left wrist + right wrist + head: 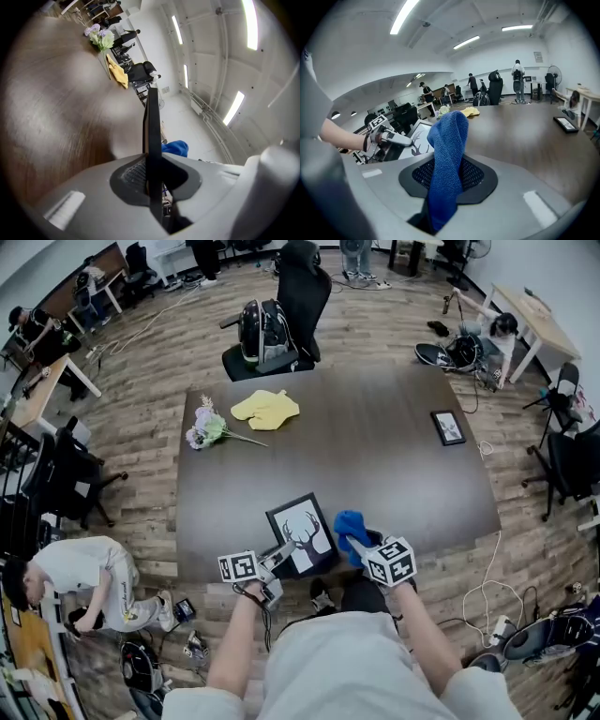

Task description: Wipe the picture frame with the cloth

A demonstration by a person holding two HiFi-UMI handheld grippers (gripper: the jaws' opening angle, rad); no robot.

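While the left gripper (152, 177) pinches the near edge of the picture frame (302, 532), its 2 jaws pressed against the thin black border from either side, the right gripper (447, 176) is clamped on a blue cloth (449, 136), which stands up out of its jaws in a folded bunch. That cloth sits just beside the frame's right edge; whether the 2 touch cannot be told. The frame shows a black antlered deer head on white and is seen edge-on from the left gripper view. It rests at the near edge of a dark wooden table (394, 474), close to the person holding both grippers. Beyond the frame, toward the table's far left, lie a yellow cloth (265, 409) and, just left of that, a bunch of pale flowers (208, 426). Well apart from the frame, at the far right, lies a smaller dark-framed picture (448, 427). Past the table's far edge stands a black office chair (302, 292) with a backpack (264, 332) beside it. Left of the frame, down on the floor, a person in a light shirt (80, 573) crouches.
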